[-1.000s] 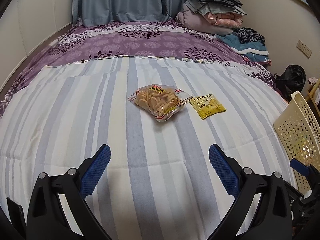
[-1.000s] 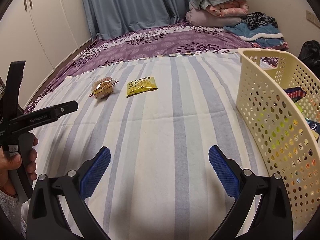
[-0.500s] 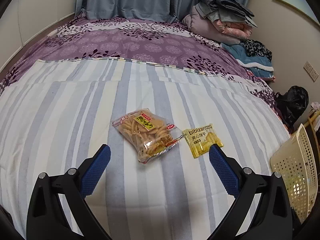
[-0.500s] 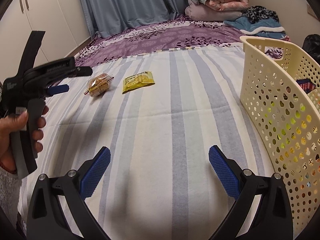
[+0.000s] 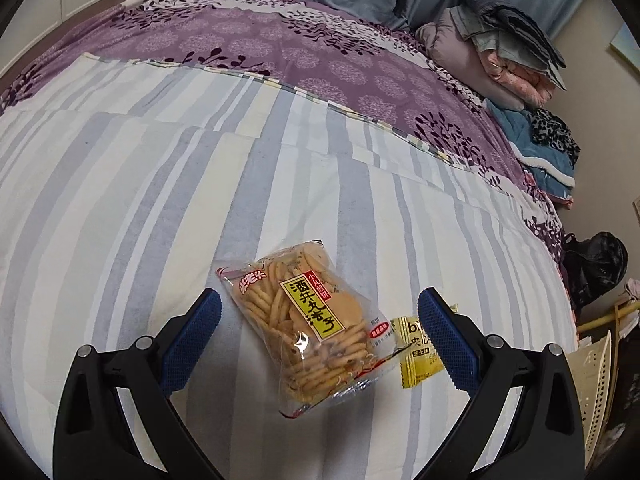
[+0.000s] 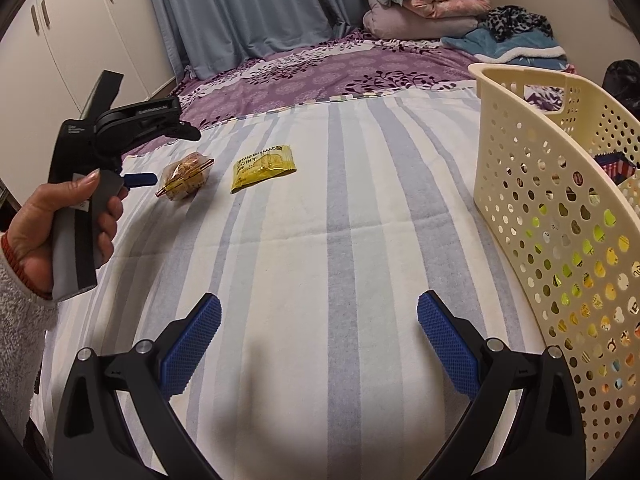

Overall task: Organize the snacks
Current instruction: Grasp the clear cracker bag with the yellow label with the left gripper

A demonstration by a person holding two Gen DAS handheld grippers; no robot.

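Snack bag [image 5: 310,330], clear, filled with yellow cracker sticks, is seen lying flat on the striped bed cover [image 5: 160,184], tilted, between the blue pads of the left tongs [image 5: 319,334]. Left tongs are spread wide, nothing pinched; whether the pads touch the bag cannot be told. A yellow packet [image 5: 416,354] lies just right of the bag, its left edge tucked against or under the bag's corner, its right part hidden behind the right pad. In the right wrist view the same bag [image 6: 185,176] is seen far left on the bed, the yellow packet [image 6: 264,167] to its right, slightly apart. The left tongs [image 6: 140,179] are held there by a hand [image 6: 60,224] in a fuzzy white sleeve, one blue pad showing just beside the bag. Right tongs [image 6: 319,340] are spread wide too, empty, held over bare striped cover in the near middle. A cream perforated basket [image 6: 560,208] stands at right on the bed, coloured packets visible through its holes. Purple floral bedding [image 5: 280,40] covers the far part of the bed; folded blankets [image 5: 500,52] are piled at far right. Blue curtains [image 6: 240,12] hang behind, and white cupboard doors [image 6: 72,32] are at far left.
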